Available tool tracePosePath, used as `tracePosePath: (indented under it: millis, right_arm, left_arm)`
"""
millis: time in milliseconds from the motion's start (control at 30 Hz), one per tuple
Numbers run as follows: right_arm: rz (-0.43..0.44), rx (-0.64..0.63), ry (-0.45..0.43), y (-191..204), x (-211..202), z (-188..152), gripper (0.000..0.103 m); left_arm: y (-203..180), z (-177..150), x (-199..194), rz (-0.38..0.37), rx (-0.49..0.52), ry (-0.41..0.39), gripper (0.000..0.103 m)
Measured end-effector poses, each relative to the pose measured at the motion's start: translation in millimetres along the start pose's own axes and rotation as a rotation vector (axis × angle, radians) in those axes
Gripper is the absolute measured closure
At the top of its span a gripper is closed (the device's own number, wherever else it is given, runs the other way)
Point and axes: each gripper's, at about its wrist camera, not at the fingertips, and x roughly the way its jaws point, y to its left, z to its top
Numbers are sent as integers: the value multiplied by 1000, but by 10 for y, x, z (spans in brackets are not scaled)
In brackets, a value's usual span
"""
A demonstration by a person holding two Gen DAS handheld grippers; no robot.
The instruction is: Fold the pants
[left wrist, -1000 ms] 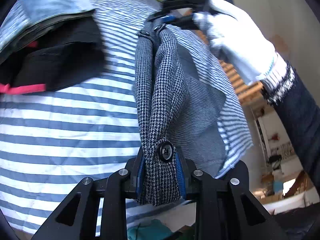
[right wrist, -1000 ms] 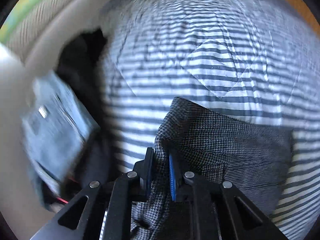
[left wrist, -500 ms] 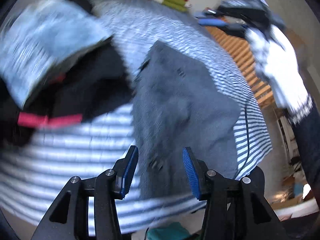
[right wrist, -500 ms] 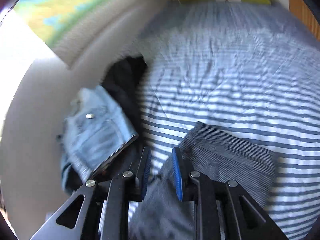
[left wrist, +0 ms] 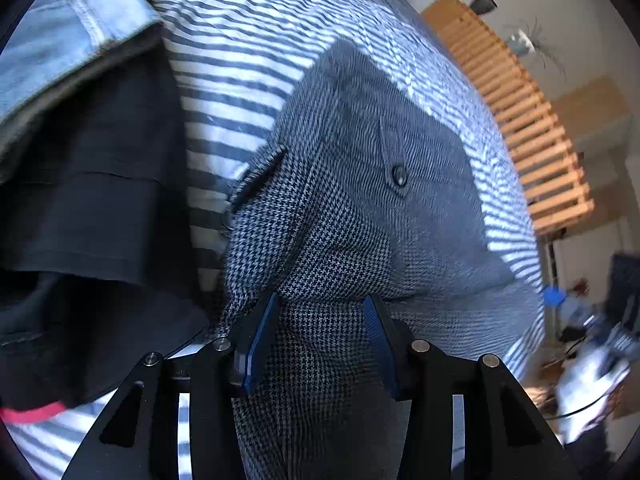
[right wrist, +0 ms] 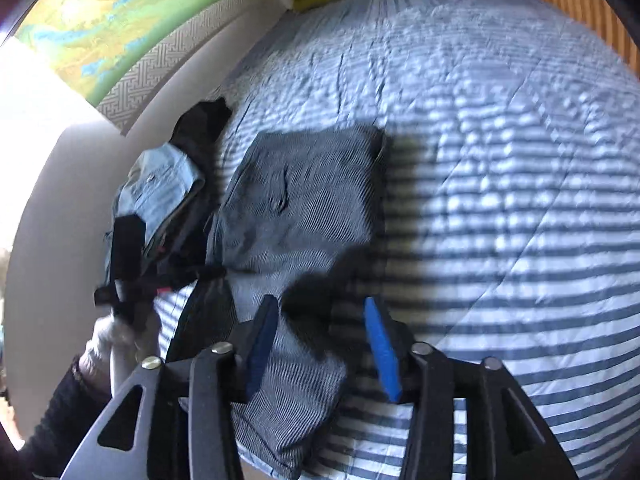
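Presently: houndstooth pants (left wrist: pixel 360 184), folded, lying flat on striped bedspread (right wrist: pixel 500 160) beside stacked denim and black garments (left wrist: pixel 80 160); left gripper (left wrist: pixel 320 332) jaws apart over cloth, gripping nothing; right gripper (right wrist: pixel 320 332) jaws just widened, empty, above pants' edge.

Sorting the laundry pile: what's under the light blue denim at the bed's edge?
Under the light blue denim lies a black garment with a red strip; anything beneath that, above the striped quilt, is covered.
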Motion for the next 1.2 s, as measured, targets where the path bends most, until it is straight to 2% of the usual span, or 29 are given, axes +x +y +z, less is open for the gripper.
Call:
tracePosePath:
  millis: [67, 100, 133, 233, 333, 467, 533, 600, 700, 767, 867, 933, 1033, 1067, 1100, 1200]
  right_arm:
    - [0, -45, 26, 38, 99, -15, 57]
    - [-1, -54, 28, 43, 115, -27, 56]
    - [10, -46, 26, 42, 146, -16, 53]
    - [106, 22, 30, -54, 287, 14, 46]
    - [137, -24, 66, -18, 479, 23, 45]
    - [122, -43, 121, 2, 739, 11, 45]
    - [120, -45, 136, 15, 851, 16, 45]
    - [131, -34, 147, -5, 952, 19, 46]
    - [176, 0, 171, -88, 1028, 23, 58]
    - [197, 27, 185, -179, 1044, 16, 61]
    - [211, 64, 198, -279, 1058, 9, 61]
    - [204, 59, 201, -279, 1040, 11, 61]
    - [195, 35, 204, -218, 983, 33, 61]
    - [168, 16, 205, -180, 969, 48, 61]
    - [146, 0, 202, -145, 962, 65, 61]
    - [102, -31, 194, -64, 945, 89, 61]
  left_arm:
    - [-1, 15, -173, -16, -1, -51, 42]
    - [9, 39, -309, -9, -4, -86, 31]
    - [16, 57, -376, 0, -7, -104, 27]
    - [75, 131, -408, 61, 1, -101, 27]
    - [172, 183, -360, 25, -23, -41, 27]
    - [288, 283, -201, 33, -58, 14, 24]
    - [328, 344, -133, 32, -69, 40, 18]
    - [289, 367, -37, 23, -37, 77, 8]
    - [142, 349, 111, 82, 67, 128, 2]
    - [24, 273, 184, 104, 146, 157, 2]
    - [-101, 182, 248, 68, 215, 201, 3]
    - [-126, 121, 243, -4, 212, 251, 26]
    - [-143, 56, 209, 78, 285, 240, 25]
    - [-100, 79, 227, 86, 279, 241, 25]
    - [-11, 169, 190, 47, 232, 213, 25]
    - [148, 336, 174, -13, 142, 201, 24]
